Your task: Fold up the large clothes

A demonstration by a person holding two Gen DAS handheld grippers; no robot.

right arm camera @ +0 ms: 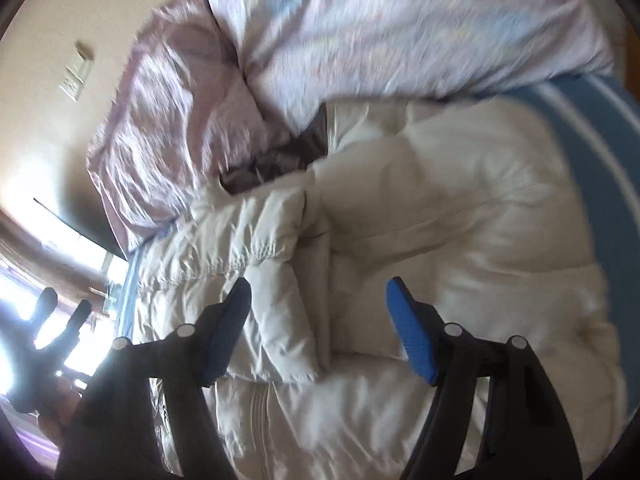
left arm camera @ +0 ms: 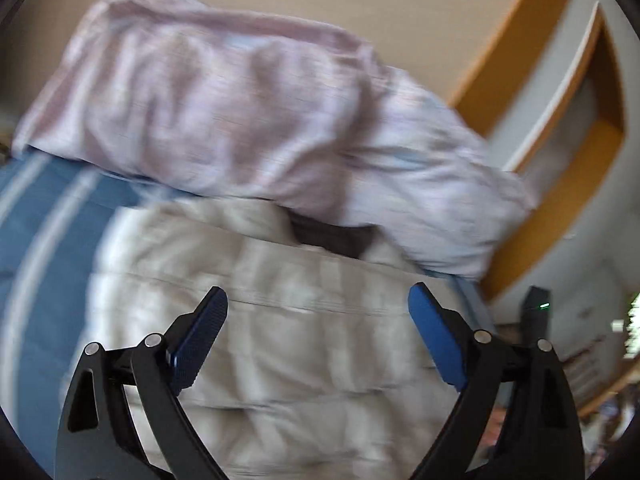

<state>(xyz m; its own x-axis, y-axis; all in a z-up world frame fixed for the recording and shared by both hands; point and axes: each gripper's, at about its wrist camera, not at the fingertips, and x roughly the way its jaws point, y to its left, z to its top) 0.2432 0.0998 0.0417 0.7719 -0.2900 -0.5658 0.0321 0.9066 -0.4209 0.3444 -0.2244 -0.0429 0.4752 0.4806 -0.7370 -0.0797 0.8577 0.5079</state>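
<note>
A cream quilted puffer jacket (left arm camera: pixel 300 360) lies spread on the bed, its dark lining (left arm camera: pixel 332 236) showing at the collar. In the right wrist view the jacket (right arm camera: pixel 460 220) has one sleeve (right arm camera: pixel 260 240) folded across its body, beside the zip. My left gripper (left arm camera: pixel 318 292) hovers open over the jacket with nothing between its blue pads. My right gripper (right arm camera: pixel 319 283) is open too, above the folded sleeve's cuff, and its pads press on nothing. The left gripper (right arm camera: pixel 66 300) also shows as a dark outline at the far left of the right wrist view, held by a hand.
A crumpled pale pink duvet (left arm camera: pixel 240 112) is piled behind the jacket, against the beige wall. The blue sheet (left arm camera: pixel 40 240) with white stripes covers the bed. An orange wooden frame (left arm camera: pixel 512 60) stands at the right. A wall switch (right arm camera: pixel 76 72) and a bright window (right arm camera: pixel 24 208) are at the left.
</note>
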